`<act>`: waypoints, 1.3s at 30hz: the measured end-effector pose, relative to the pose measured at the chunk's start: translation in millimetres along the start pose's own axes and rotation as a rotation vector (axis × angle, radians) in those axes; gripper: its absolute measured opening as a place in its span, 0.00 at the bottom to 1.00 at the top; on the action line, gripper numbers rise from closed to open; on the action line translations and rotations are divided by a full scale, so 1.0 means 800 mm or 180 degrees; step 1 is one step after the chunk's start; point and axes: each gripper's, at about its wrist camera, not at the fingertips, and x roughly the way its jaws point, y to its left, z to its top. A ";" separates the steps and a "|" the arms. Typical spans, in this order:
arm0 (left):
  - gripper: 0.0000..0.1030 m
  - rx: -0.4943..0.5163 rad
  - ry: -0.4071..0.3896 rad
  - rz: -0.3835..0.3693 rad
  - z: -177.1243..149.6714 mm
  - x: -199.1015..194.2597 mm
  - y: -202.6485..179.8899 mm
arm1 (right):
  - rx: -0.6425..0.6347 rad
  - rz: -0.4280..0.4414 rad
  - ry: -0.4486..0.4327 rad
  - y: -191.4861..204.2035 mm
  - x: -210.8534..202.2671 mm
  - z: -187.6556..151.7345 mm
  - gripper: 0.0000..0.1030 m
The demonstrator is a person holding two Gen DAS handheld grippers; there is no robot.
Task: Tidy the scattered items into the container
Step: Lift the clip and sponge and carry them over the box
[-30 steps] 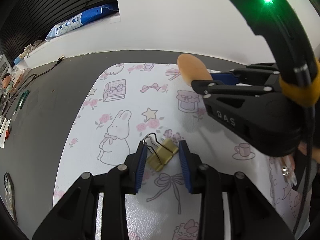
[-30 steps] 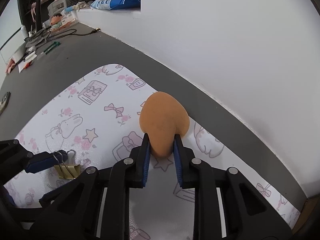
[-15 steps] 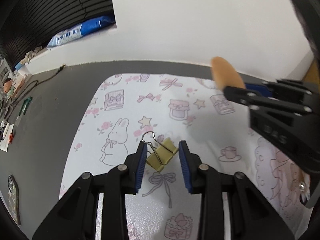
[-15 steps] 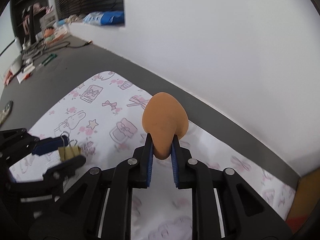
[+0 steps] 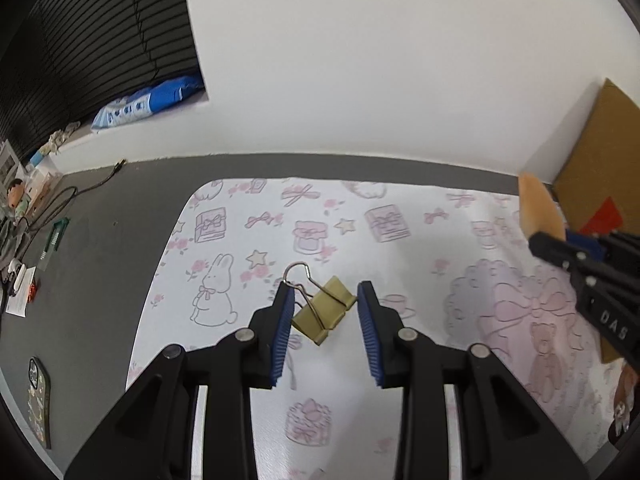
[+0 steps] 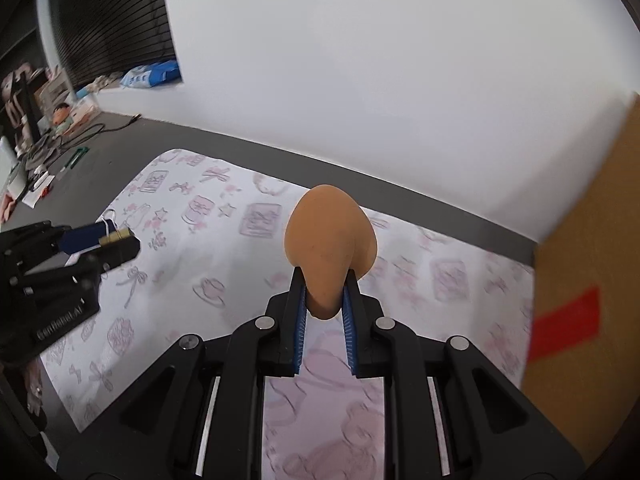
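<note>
**Sponge gripped and box near; clip unsecured**

In the left wrist view, the left gripper sits at lower centre with its jaws spread; the gold clip lies between the blue pads, resting on the printed mat, its wire loop against the left pad, the right pad apart from it; whether the clip is lifted at all cannot be told; nothing is clamped yet.

At the right edge of that view, the sponge shows beside the cardboard box, which I judge to be the container.

In the right wrist view, the right gripper at centre is clenched on the narrow end of the orange sponge, the bulb standing clear above the mat; the box fills the right edge, its opening out of frame.

Risks, as judged: the clip lies skewed across the gap, so closing may pinch a corner or the wire loop and flick it away; the sponge is soft and held at its tip, so it may squeeze out or catch the box wall on approach; the opening being unseen, a release could land short on the mat.
</note>
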 end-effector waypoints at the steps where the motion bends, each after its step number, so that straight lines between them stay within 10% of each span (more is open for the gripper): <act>1: 0.31 0.0017 -0.0015 -0.0011 0.001 -0.006 -0.005 | 0.0019 -0.0006 0.0010 -0.003 -0.006 -0.004 0.16; 39: 0.31 0.0260 -0.0832 -0.0186 0.083 -0.291 -0.100 | 0.0243 -0.0406 -0.0830 -0.066 -0.337 0.033 0.17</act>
